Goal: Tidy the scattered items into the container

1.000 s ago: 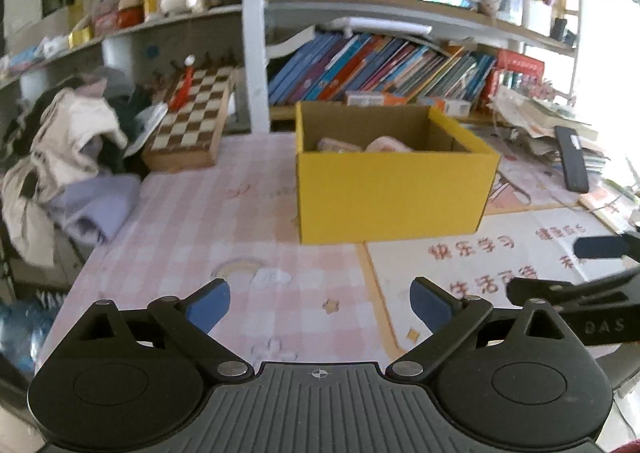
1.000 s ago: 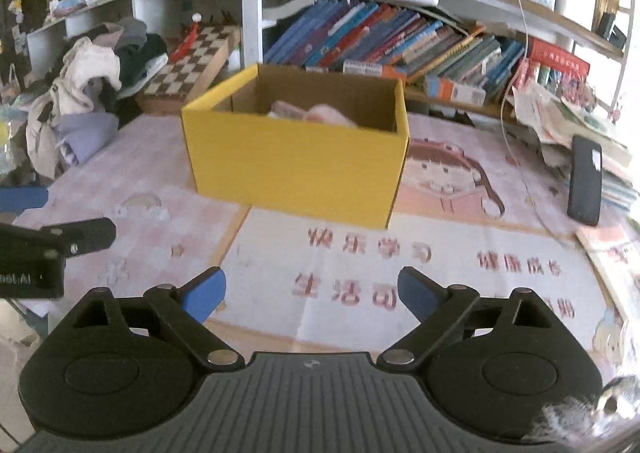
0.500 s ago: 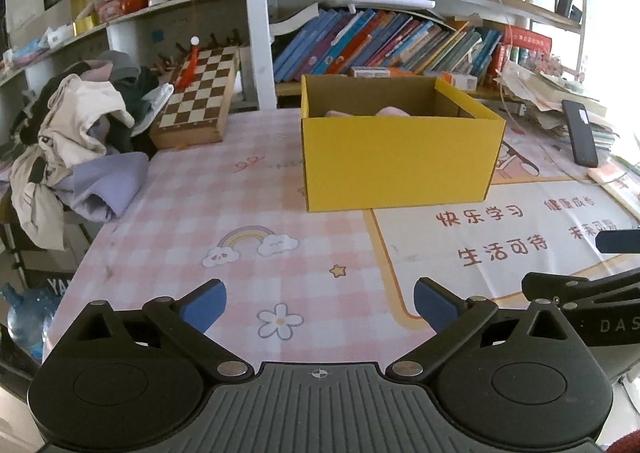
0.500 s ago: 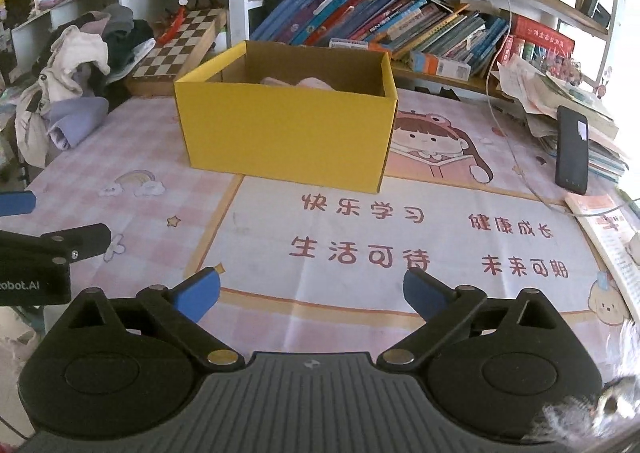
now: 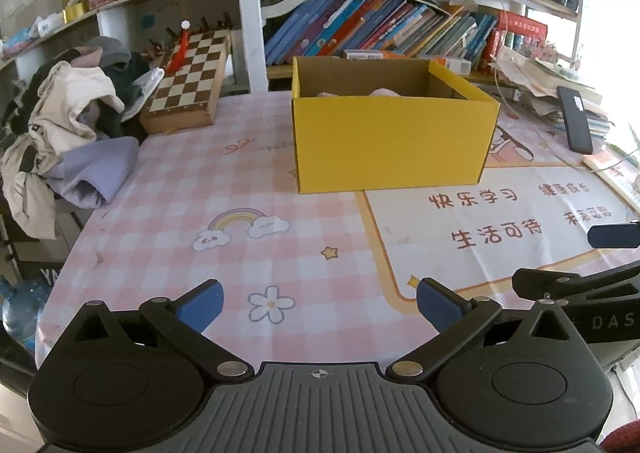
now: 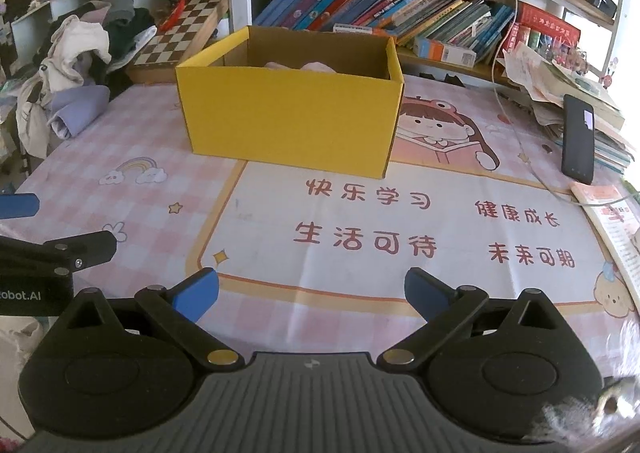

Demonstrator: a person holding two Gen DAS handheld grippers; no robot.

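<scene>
A yellow cardboard box stands open on the pink checked tablecloth, also in the right wrist view. Pale pink items peek above its rim. My left gripper is open and empty, low over the cloth well in front of the box. My right gripper is open and empty over the printed mat, also well short of the box. Each gripper shows at the edge of the other's view: the right gripper and the left gripper.
A heap of clothes lies at the table's left edge. A chessboard leans behind it. A black phone rests on stacked papers at right, with a cable. Bookshelves stand behind the box.
Both grippers have drawn back from the box toward the table's front edge, so the box looks smaller and farther. Both stayed open and empty.
</scene>
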